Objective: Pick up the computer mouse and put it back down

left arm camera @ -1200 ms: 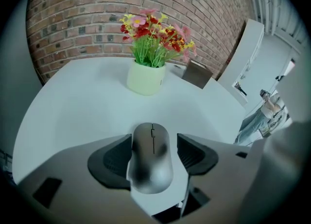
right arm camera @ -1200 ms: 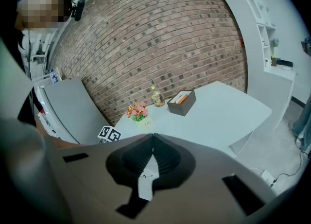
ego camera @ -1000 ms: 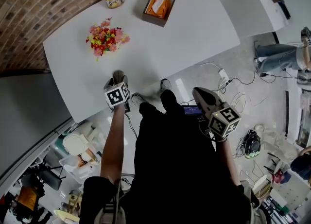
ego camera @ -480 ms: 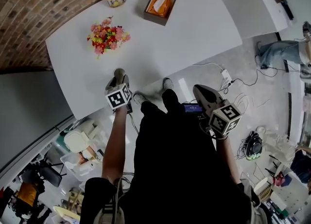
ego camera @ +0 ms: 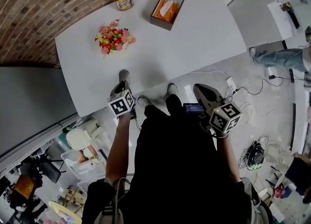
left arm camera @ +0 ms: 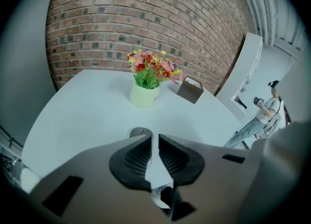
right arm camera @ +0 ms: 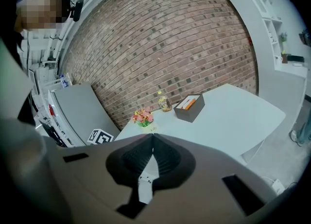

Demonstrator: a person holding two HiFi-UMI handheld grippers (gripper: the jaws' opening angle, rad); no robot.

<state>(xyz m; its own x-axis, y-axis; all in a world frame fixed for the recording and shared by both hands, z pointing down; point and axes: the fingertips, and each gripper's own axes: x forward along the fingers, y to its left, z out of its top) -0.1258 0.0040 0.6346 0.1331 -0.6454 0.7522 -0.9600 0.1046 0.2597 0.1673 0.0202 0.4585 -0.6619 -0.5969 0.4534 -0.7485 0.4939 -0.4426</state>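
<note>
Above the table's (ego camera: 194, 33) near edge, the left tongs (left arm camera: 154, 138) have just been closing to a thin slit, with nothing between them. The mouse (left arm camera: 141, 131) lies on the table just beyond their tips. The right tongs (right arm camera: 152, 147) are closed and empty. Lowered like this, the narrowed tips would likely knock the mouse away.

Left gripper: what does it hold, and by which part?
Nothing is held. The left gripper has just been closing, nothing between its jaws; the mouse lies on the table ahead.
</note>
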